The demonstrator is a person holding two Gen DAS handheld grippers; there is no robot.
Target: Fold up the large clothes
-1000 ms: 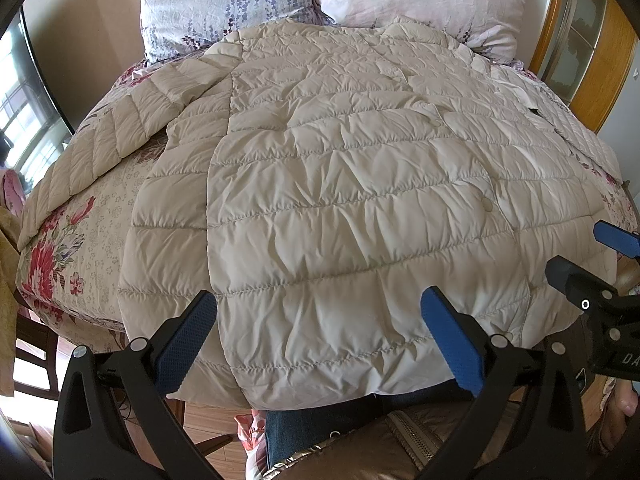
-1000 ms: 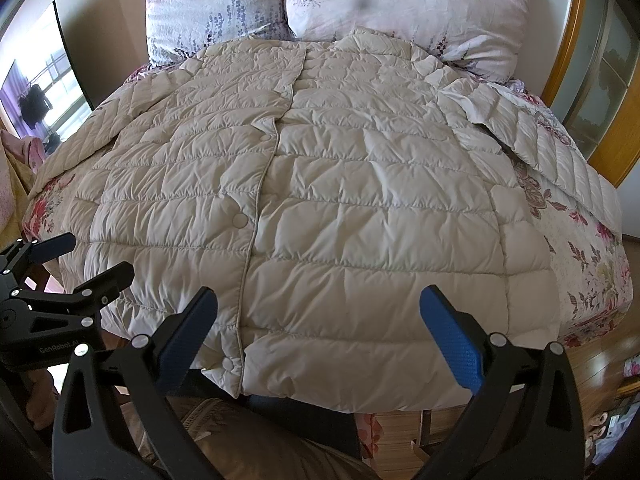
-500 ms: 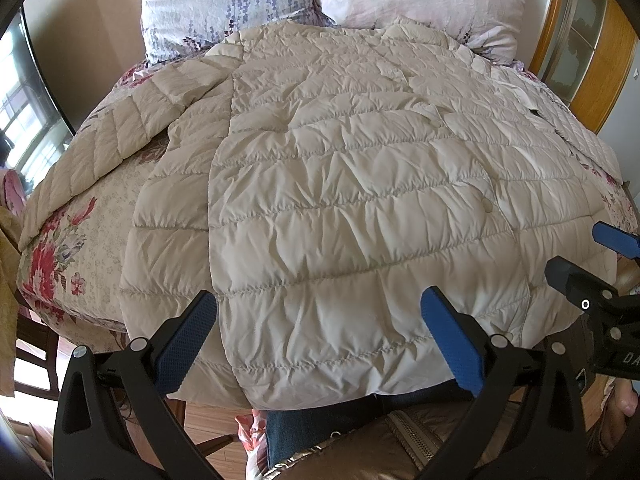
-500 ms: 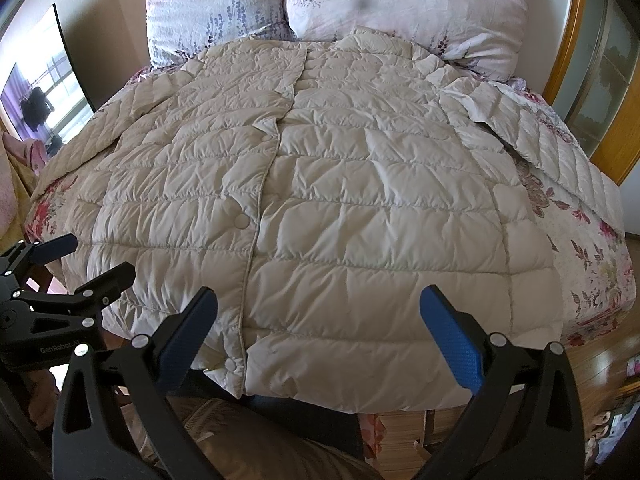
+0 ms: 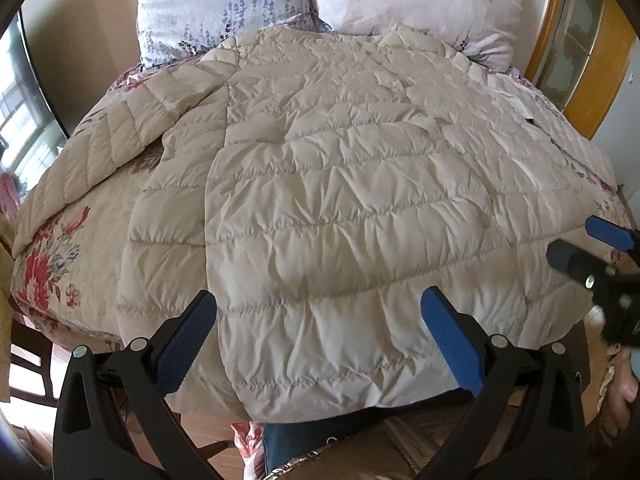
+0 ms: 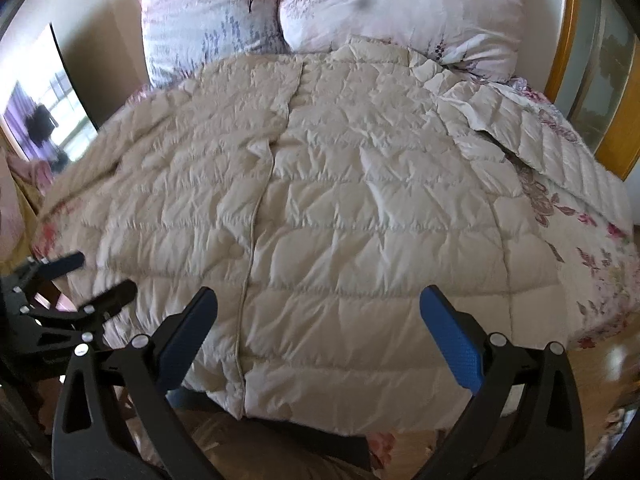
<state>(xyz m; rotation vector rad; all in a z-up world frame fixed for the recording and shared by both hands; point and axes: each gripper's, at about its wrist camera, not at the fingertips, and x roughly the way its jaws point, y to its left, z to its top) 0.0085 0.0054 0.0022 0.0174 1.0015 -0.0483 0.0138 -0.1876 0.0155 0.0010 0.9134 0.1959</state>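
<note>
Cream quilted down coat, spread flat and front-up across floral bedspread. Collar at 12 o'clock against pillows, hem at 6 o'clock overhanging bed edge. Placket closed. Sleeves splayed toward 9 and 3 o'clock.

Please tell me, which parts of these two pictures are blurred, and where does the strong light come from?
Left wrist view: mostly sharp; only the right tongs at the right edge are smeared; daylight comes from the window at left. Right wrist view: softer overall, the left tongs and the down coat near them blurred; fisheye curves the bed.
</note>
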